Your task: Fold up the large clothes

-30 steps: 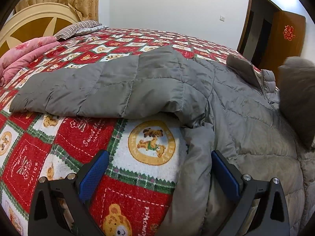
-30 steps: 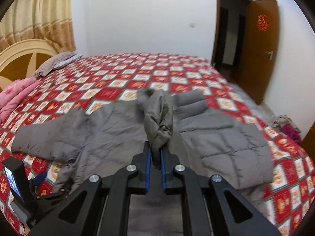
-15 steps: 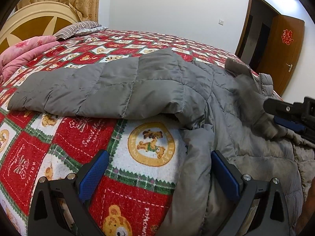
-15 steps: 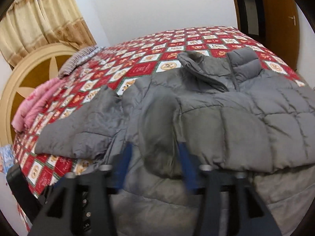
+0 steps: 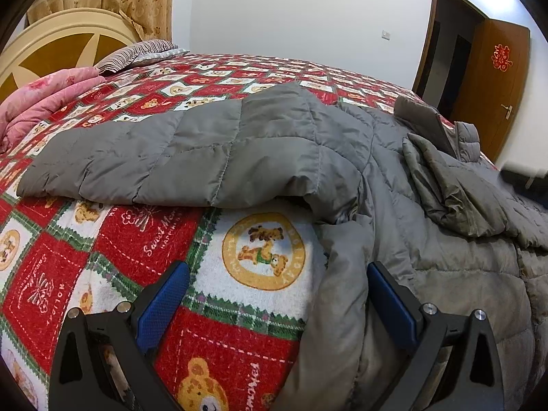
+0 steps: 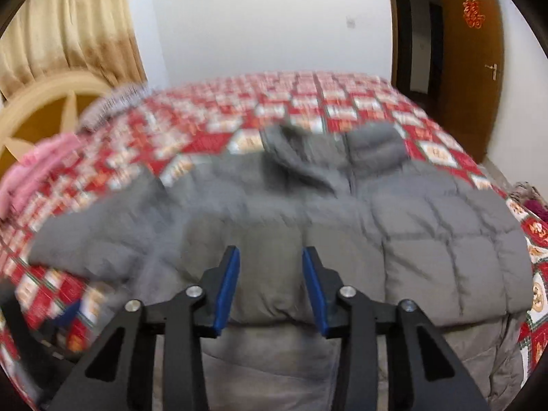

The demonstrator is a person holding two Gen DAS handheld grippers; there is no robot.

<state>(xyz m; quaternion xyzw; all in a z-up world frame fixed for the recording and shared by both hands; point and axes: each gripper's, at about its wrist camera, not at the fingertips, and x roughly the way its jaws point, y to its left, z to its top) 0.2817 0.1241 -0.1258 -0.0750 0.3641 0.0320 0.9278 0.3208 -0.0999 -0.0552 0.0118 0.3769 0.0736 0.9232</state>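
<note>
Grey jacket (image 6: pixel 394 226) lies spread on the bed (image 5: pixel 171 239), one sleeve (image 5: pixel 191 161) stretched toward the headboard. Left gripper (image 5: pixel 277 301) gapes wide over the jacket's edge, gripping nothing. Right gripper (image 6: pixel 270 281) jaws closing above the jacket's front; pads not pressing cloth.

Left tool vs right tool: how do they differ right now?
The left tool gapes wide over the teddy-bear patchwork bedspread, the grey quilted puffer jacket lying loose by one pad. The right tool stands narrower, closing, above the jacket's front. Both have blue pads and grip nothing.
</note>
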